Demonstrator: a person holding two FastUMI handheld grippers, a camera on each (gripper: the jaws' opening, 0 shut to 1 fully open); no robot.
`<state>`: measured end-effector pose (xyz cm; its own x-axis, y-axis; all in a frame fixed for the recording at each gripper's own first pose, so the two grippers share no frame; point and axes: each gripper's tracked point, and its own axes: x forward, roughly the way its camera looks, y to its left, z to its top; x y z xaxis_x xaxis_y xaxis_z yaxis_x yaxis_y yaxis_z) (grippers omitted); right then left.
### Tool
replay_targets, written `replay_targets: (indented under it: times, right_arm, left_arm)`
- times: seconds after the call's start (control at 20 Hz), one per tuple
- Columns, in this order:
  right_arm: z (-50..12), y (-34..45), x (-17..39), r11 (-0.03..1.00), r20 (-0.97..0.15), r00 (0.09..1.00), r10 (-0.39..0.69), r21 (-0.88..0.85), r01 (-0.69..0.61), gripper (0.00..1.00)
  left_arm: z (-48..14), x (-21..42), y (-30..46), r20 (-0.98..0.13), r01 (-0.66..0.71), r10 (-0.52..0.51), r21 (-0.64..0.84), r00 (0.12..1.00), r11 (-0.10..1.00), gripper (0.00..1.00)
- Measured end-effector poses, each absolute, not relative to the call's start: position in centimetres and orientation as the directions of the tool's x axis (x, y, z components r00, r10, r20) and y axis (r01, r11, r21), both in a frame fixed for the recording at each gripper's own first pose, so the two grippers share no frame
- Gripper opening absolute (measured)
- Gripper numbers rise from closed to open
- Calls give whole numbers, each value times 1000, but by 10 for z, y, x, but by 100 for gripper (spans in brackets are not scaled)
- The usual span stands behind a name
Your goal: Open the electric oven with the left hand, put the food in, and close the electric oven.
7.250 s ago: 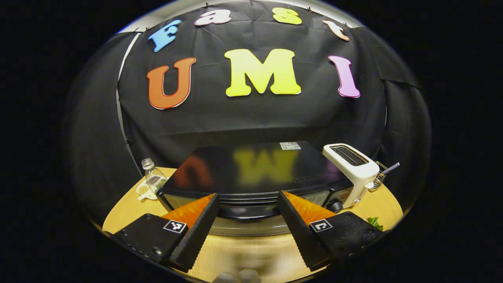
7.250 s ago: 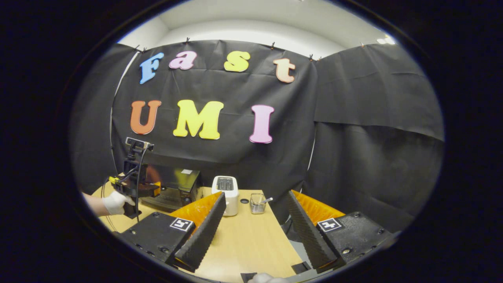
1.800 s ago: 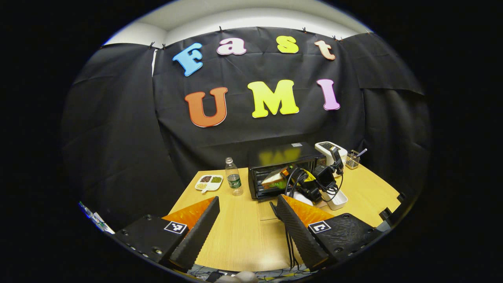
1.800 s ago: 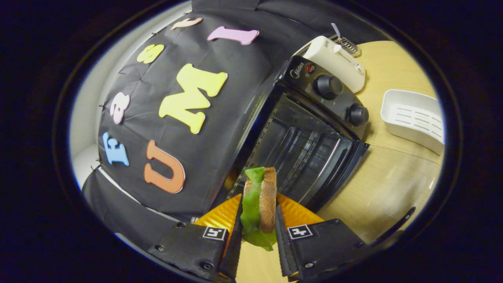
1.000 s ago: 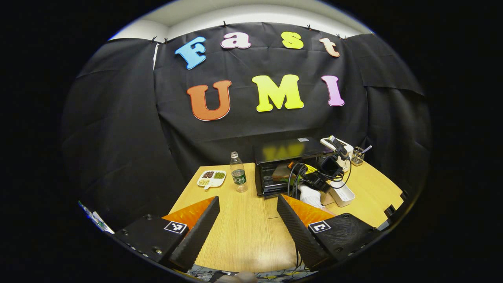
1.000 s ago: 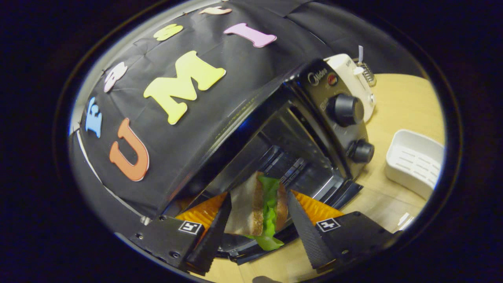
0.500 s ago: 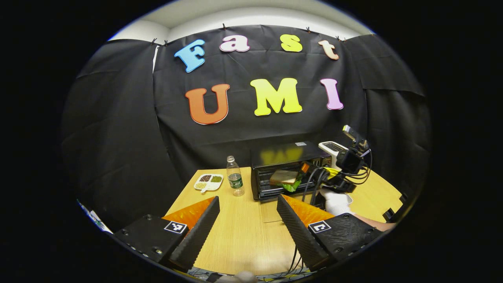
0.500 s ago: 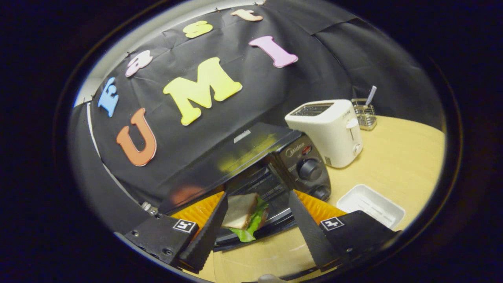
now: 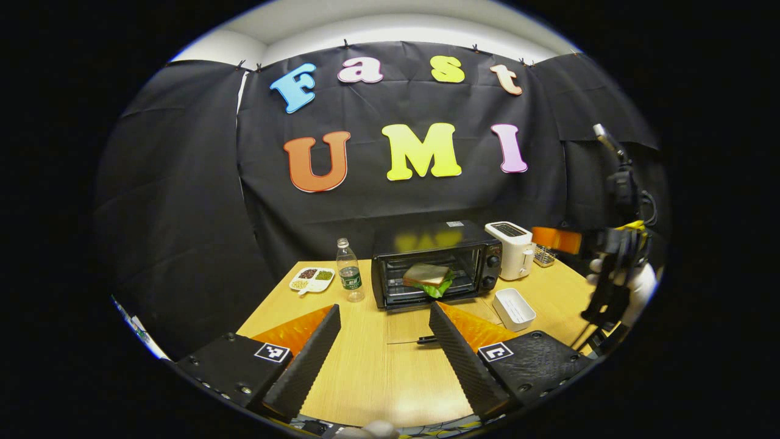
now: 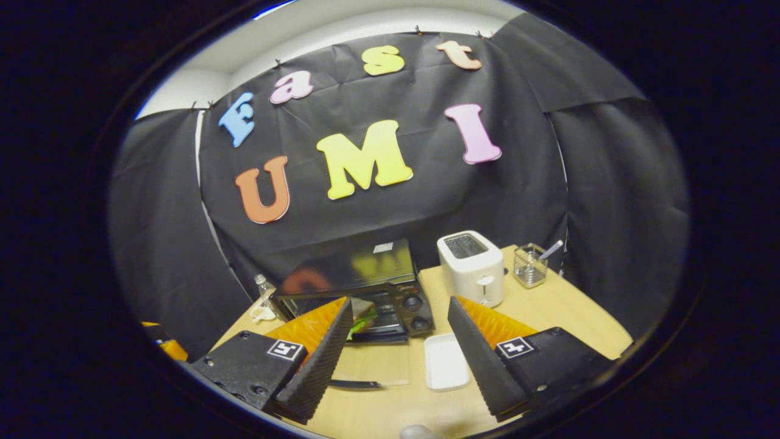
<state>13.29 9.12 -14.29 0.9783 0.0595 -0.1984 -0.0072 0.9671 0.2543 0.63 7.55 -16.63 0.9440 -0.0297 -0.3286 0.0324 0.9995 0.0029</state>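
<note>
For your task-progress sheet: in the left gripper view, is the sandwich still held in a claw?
No, the sandwich lies on the rack inside the open electric oven, with no claw touching it.

Your right gripper (image 10: 393,356), which 1.8 s ago carried the sandwich (image 9: 426,277) pinched between its fingers, now has its jaws apart with nothing between them and has drawn back from the oven (image 9: 436,262). The sandwich has passed into the oven cavity and lies on the rack, with the door (image 9: 420,320) dropped open since 7.2 s ago.
</note>
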Motion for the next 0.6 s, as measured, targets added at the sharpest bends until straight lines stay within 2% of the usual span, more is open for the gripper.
replay_targets:
  times: [0.1,0.15,0.2,0.25,0.3,0.35,0.4,0.6]
  right_arm:
    - [-128,68,106,975,-194,978,74,221,-30,100]
    - [-122,59,93,977,-198,976,90,209,-48,89]
    - [-119,43,83,982,-202,976,84,184,-47,100]
    - [-113,29,74,986,-195,977,84,160,-53,89]
    - [-107,18,67,988,-189,978,83,147,-55,100]
    - [-105,10,61,988,-187,978,92,142,-66,89]
    - [-105,6,56,987,-183,977,107,139,-82,100]
    - [-108,-18,47,987,-198,970,139,110,-119,100]
  left_arm:
    - [-175,7,64,-341,17,-18,-6,940,1000,96]
    - [-180,9,57,-348,14,-16,-10,937,1000,96]
    - [-185,9,50,-357,5,-10,-14,934,1000,89]
    - [-191,11,43,-370,-3,-4,-18,929,1000,96]
    - [-195,11,36,-378,-10,2,-21,926,1000,96]
    - [-201,13,29,-386,-24,14,-22,923,999,96]
    - [-209,13,21,-402,-31,17,-28,916,999,96]
    - [-243,17,-19,-449,-40,12,-53,893,998,96]
